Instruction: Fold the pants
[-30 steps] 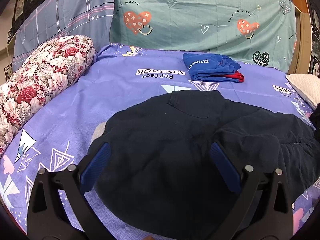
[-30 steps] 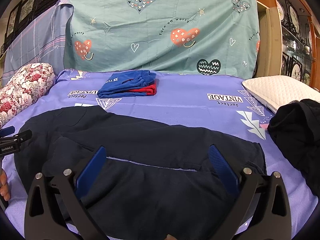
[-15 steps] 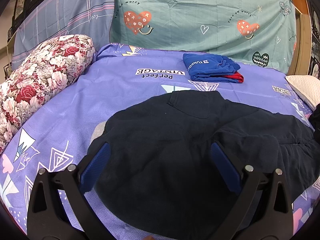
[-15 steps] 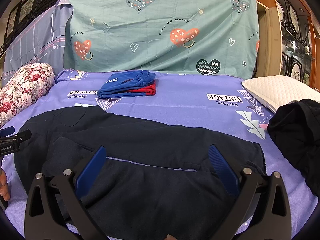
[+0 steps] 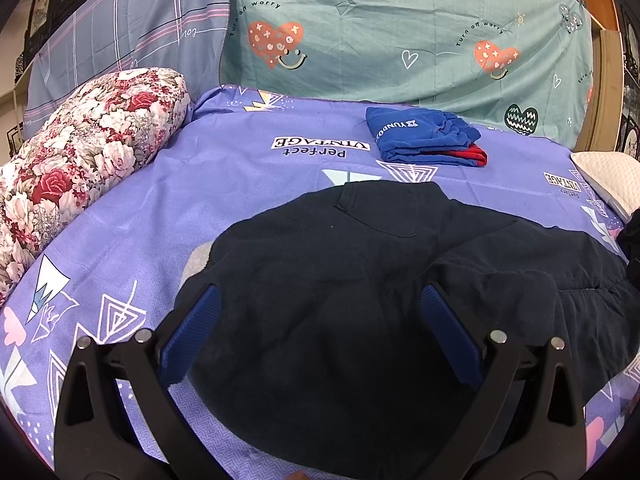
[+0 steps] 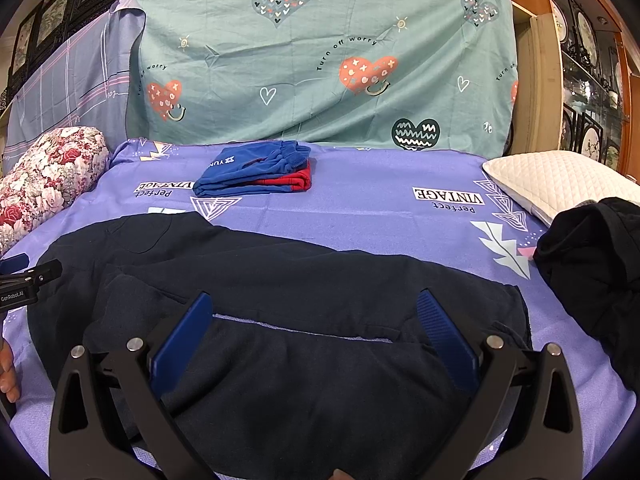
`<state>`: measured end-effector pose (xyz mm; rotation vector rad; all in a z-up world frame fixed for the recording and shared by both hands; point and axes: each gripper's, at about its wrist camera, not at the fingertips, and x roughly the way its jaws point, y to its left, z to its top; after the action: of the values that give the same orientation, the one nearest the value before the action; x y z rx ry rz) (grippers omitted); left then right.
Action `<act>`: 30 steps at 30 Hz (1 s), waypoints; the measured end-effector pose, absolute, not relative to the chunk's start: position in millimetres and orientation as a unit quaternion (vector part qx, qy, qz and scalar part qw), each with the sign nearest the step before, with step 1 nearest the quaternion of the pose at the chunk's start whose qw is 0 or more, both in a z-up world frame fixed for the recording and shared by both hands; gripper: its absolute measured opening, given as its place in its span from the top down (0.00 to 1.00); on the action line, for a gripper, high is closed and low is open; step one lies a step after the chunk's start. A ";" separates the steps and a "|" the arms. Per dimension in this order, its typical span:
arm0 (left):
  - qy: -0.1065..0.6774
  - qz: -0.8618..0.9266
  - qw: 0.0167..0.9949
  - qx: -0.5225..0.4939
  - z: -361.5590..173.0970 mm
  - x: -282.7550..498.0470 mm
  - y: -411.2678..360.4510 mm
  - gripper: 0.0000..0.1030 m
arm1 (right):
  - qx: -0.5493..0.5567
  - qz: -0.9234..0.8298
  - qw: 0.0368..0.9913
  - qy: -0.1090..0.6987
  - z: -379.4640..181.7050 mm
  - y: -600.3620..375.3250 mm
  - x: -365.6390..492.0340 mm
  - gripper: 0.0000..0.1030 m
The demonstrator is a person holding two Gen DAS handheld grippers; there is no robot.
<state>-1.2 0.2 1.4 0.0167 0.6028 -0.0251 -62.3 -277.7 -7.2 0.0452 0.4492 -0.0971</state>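
Observation:
Dark navy pants (image 5: 360, 264) lie spread on the purple bedsheet (image 5: 224, 176), waist end to the left with a back pocket showing, legs running right (image 6: 304, 280). My left gripper (image 5: 320, 308) is open and empty, hovering over the waist end. My right gripper (image 6: 312, 312) is open and empty, hovering over the leg part, where one leg lies over the other. The left gripper's fingertip (image 6: 24, 272) shows at the left edge of the right wrist view.
A folded blue and red garment stack (image 5: 428, 140) lies at the back of the bed (image 6: 256, 172). A floral bolster (image 5: 80, 148) is on the left. A white pillow (image 6: 560, 180) and a black garment heap (image 6: 592, 264) are on the right.

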 end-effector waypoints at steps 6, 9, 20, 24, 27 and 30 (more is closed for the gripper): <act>0.297 -0.012 0.955 0.008 1.4 -1.2 0.3 0.02 | 0.022 -0.048 0.974 0.222 -7.4 -277.6 -62.4 0.01; 0.297 -0.012 0.955 0.008 1.4 -1.2 0.4 0.02 | 0.022 -0.047 0.973 0.224 -7.6 -277.8 -62.2 0.01; 0.299 -0.013 0.954 0.007 1.9 -1.2 1.9 0.02 | 0.022 -0.048 0.973 0.224 -7.1 -280.2 -61.8 0.01; 0.309 -0.032 0.950 -0.023 7.5 -0.8 16.4 0.02 | 0.024 -0.049 0.973 0.224 -6.8 -281.3 -61.7 0.01; 0.333 -0.046 0.941 -0.022 18.4 11.5 33.5 0.02 | 0.028 -0.047 0.972 0.228 -8.3 -284.1 -61.0 0.01; 0.348 -0.041 0.937 -0.002 42.2 42.1 57.1 0.02 | 0.033 -0.044 0.970 0.237 -10.6 -285.0 -57.8 0.01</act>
<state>42.1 57.1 42.2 -0.0032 0.7112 -0.0845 -57.8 -285.0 -10.6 0.0664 0.4783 -0.0884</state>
